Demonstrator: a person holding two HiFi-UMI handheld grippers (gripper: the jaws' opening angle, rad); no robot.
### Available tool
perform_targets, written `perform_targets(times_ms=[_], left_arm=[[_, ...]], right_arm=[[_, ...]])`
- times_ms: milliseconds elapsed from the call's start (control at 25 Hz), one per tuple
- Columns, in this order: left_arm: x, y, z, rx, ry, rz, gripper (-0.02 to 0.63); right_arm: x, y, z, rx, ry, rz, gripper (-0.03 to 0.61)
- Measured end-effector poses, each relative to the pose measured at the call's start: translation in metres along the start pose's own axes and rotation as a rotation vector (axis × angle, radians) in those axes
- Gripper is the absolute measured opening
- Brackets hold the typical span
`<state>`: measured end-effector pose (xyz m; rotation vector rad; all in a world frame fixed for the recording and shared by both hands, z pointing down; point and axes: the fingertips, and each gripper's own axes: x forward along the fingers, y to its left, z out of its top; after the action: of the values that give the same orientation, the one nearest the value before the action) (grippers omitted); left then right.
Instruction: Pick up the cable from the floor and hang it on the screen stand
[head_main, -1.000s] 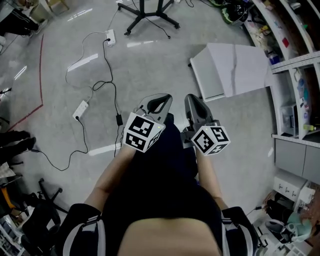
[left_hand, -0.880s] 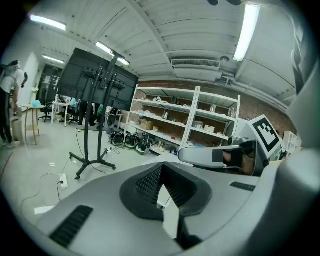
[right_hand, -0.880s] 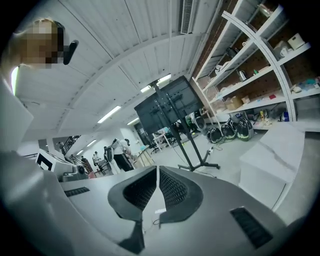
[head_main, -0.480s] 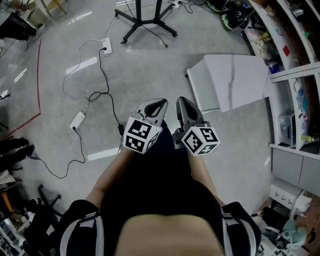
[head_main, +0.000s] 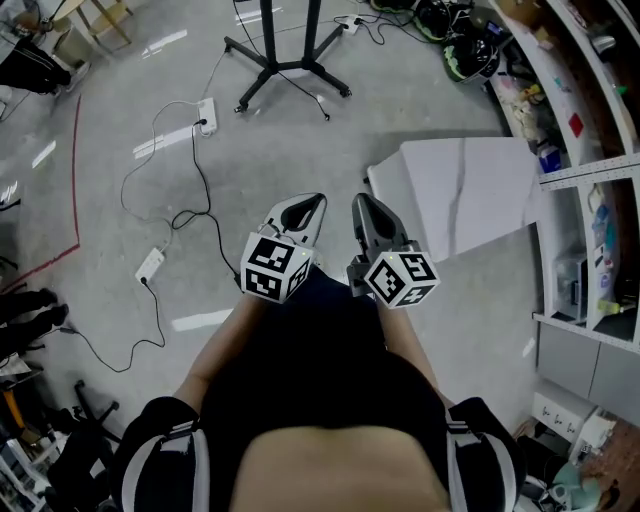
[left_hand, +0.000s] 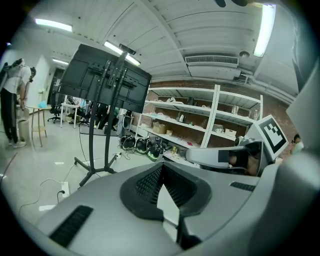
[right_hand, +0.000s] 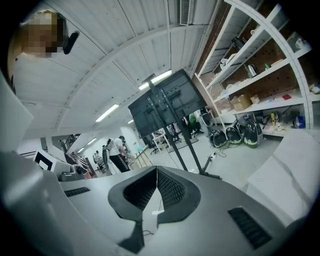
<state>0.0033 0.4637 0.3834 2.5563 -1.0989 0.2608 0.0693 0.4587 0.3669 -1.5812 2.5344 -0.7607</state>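
Not started: cable (head_main: 185, 215) untouched on floor (head_main: 300, 150), short of screen stand (head_main: 285, 70). Left gripper (head_main: 312, 204), right gripper (head_main: 362, 204) clamped shut, empty. Remaining: pickup, hanging.

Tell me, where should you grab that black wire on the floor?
Probably at the small loop midway along the black cable, between the two white power strips. It lies flat on the floor, so come straight down from above with the jaws across the strand. The left gripper is nearer; it is shut and must open first.
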Motion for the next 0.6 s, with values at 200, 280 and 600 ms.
perform_targets(times_ms=[200,280,600], left_arm=[[0.037,0.011,0.007,0.005,0.001,0.004,0.005],[0.048,0.011,0.006,-0.006,0.006,0.004,0.005],[0.068,0.01,-0.003,-0.072,0.02,0.008,0.005]], right_arm=[[0.025,-0.031,0.013,0.002,-0.005,-0.004,0.023],[0.031,-0.038,0.015,0.004,0.002,0.003,0.023],[0.044,-0.048,0.004,0.02,0.052,0.027,0.023]])
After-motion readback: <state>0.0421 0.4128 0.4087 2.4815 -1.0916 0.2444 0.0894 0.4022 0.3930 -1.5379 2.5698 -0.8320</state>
